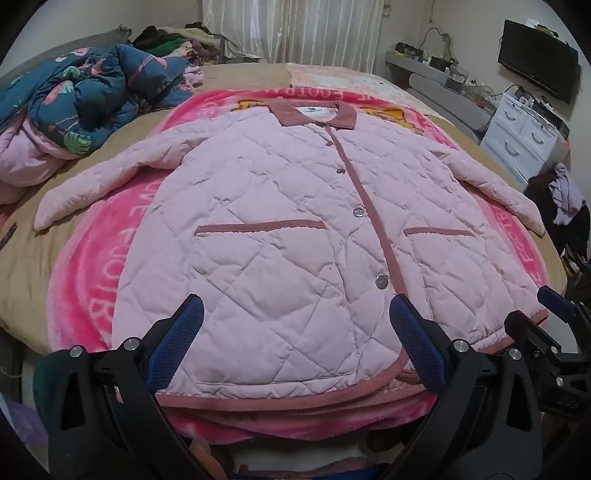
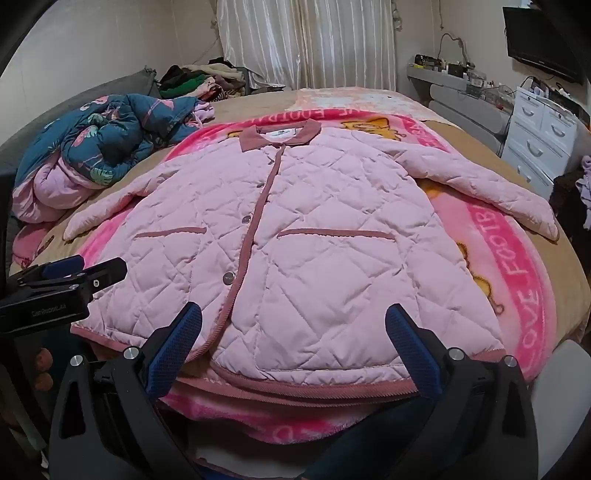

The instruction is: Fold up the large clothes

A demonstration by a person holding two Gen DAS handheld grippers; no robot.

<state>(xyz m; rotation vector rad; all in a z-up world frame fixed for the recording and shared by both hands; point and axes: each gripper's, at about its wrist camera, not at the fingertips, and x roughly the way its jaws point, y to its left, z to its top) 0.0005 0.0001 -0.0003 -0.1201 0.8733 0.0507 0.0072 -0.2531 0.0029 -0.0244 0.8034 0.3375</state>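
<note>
A pink quilted jacket (image 1: pixel 280 229) with a dusty-rose collar, placket and hem lies flat, front up and buttoned, on a pink blanket (image 1: pixel 85 288) on the bed; both sleeves are spread out to the sides. It also shows in the right wrist view (image 2: pixel 317 236). My left gripper (image 1: pixel 295 310) is open and empty, just above the hem left of the placket. My right gripper (image 2: pixel 293 317) is open and empty, above the hem right of the placket. The right gripper shows at the right edge of the left wrist view (image 1: pixel 554 321); the left one shows at the left of the right wrist view (image 2: pixel 70 280).
A crumpled blue flamingo-print quilt (image 1: pixel 88 96) and a pile of clothes (image 1: pixel 170 40) lie at the bed's far left. A white drawer unit (image 1: pixel 524 133), a cluttered shelf and a wall screen (image 1: pixel 535 74) stand to the right. Curtains (image 1: pixel 291 26) hang behind.
</note>
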